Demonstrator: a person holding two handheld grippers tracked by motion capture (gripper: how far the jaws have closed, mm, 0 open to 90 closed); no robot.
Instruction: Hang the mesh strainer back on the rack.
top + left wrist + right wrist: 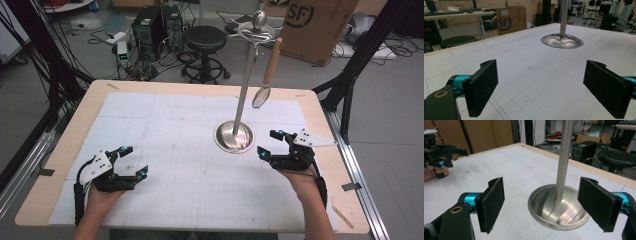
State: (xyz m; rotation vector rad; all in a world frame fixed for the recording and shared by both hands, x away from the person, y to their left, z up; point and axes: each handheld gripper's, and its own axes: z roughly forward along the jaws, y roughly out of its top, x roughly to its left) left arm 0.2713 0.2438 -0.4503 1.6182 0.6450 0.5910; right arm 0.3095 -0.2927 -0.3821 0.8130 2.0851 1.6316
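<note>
Resting released by steel stand point(234, 135), both hand-held grippers point(276, 143) point(131, 160), "SF" cardboard box point(315, 25) behind

Stand point(234, 136) sitting right of centre on the table point(55, 150), pole going straight up – ladle point(265, 82) hanging off the top hook, on the pole's right side. Right gripper point(270, 142) just beside the base, on its right. Left gripper point(131, 160) well apart, over at the near left. Stool point(206, 40) and cardboard box point(315, 25) on the floor behind the table.
</note>
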